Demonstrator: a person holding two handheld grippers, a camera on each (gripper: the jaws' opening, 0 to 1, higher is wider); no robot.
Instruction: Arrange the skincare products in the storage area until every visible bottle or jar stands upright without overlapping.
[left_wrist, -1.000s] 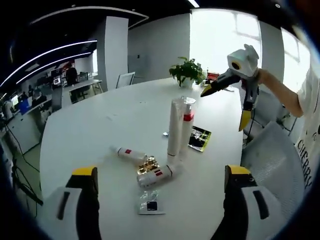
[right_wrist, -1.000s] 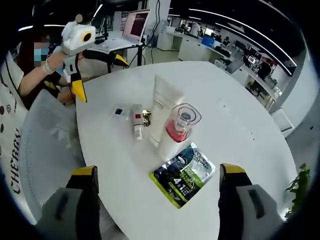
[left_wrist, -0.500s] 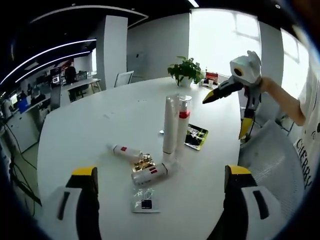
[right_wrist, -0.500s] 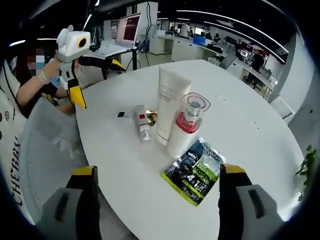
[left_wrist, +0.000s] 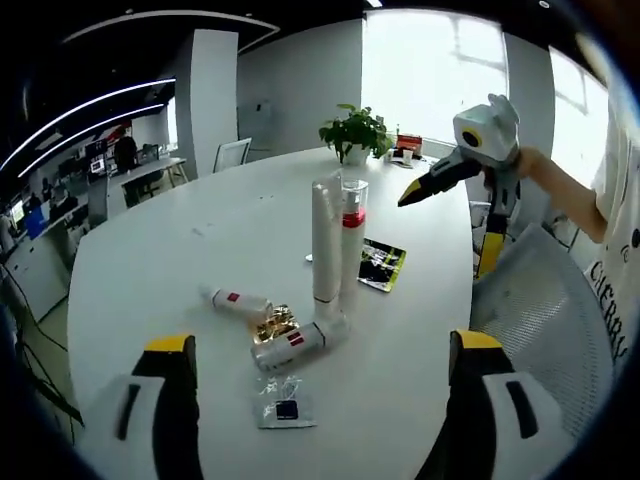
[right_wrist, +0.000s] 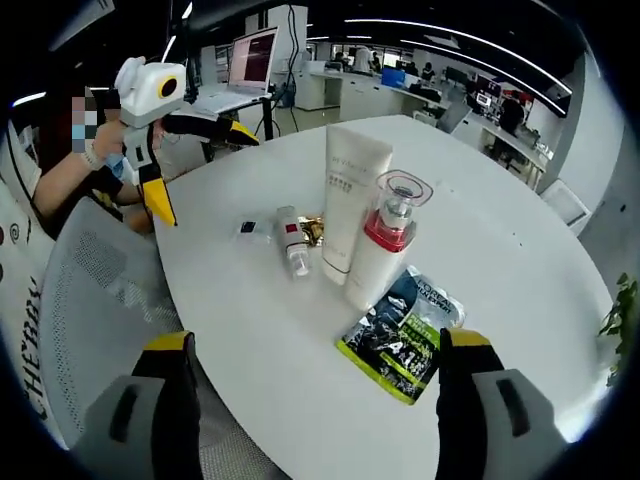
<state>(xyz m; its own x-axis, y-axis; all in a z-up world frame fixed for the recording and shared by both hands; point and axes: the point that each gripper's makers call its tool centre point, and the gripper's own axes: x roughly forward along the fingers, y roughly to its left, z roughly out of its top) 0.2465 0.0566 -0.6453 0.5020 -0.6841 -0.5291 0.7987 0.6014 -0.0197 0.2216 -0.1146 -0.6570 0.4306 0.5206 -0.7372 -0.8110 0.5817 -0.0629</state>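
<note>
Your left gripper (left_wrist: 318, 385) and right gripper (right_wrist: 312, 385) hang w/ jaws spread, empty. Tube (right_wrist: 350, 198) and pump bottle (right_wrist: 381, 246) stand upright mid-table (right_wrist: 520, 290); two small bottles (left_wrist: 290, 346) lie flat nearby, maybe touching.

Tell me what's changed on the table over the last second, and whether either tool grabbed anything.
Nothing was taken hold of or let go. Only the cameras shifted a little with the hands. The right tool hangs open above the table's far side, the left tool open past the near edge. The white tube and pump bottle stand upright as before; two small bottles lie flat, the sachet beside them.
</note>
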